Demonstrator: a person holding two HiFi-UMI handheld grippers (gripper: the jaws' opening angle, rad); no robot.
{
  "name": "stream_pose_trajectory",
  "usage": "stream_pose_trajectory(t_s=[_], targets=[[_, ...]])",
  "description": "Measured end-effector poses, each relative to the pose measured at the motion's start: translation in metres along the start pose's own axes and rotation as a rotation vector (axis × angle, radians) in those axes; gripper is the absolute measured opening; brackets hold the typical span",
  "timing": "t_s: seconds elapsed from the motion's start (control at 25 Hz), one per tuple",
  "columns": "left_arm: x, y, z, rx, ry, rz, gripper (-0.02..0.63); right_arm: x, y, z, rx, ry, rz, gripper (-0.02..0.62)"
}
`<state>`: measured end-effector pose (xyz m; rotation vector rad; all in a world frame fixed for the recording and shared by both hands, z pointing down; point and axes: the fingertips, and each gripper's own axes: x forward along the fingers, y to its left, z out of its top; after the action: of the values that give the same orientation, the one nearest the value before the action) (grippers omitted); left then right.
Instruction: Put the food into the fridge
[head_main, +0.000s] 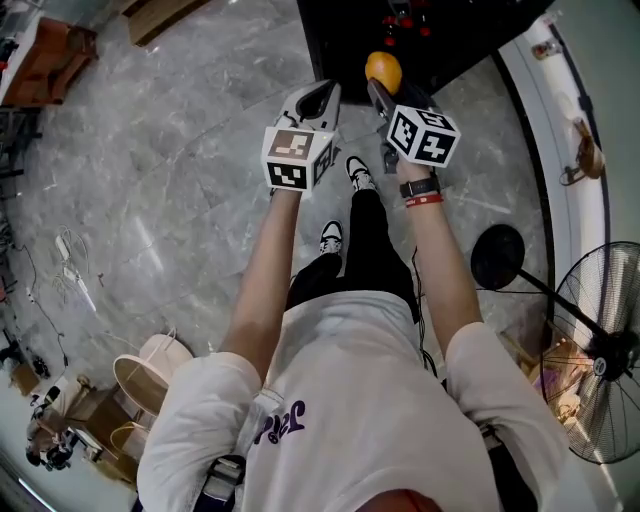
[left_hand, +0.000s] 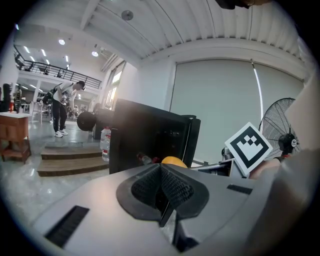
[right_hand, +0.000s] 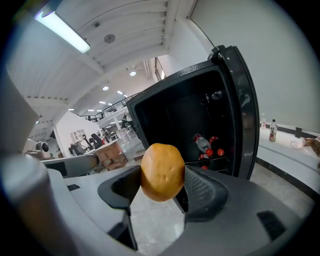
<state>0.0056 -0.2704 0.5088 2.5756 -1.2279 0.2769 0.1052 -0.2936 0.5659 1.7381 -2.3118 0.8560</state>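
My right gripper (right_hand: 161, 184) is shut on an orange (right_hand: 162, 171), round and dimpled, held between both pads. From the head view the orange (head_main: 383, 71) sits at the gripper's tip just in front of the open black fridge (head_main: 420, 35). The fridge (right_hand: 200, 125) stands open ahead, its dark inside showing several red-capped bottles (right_hand: 207, 145) on a shelf. My left gripper (head_main: 318, 100) hovers to the left of the right one, jaws shut and empty (left_hand: 162, 192). In the left gripper view the orange (left_hand: 173, 161) peeks over the jaws.
The fridge door (right_hand: 245, 115) stands open at the right. A standing fan (head_main: 605, 350) and its round base (head_main: 498, 256) are at my right. A white counter edge (head_main: 560, 120) curves behind. Boxes and a round basket (head_main: 150, 365) lie on the marble floor at the left.
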Motion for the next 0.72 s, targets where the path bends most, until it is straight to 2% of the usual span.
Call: stream_pose_trajectory(t_s=[0.72], targets=[[0.055,0.033,-0.024,0.005,0.011,-0.002,0.018,0.087,-0.047,-0.009,-0.007,0.079,-0.023,0.285]])
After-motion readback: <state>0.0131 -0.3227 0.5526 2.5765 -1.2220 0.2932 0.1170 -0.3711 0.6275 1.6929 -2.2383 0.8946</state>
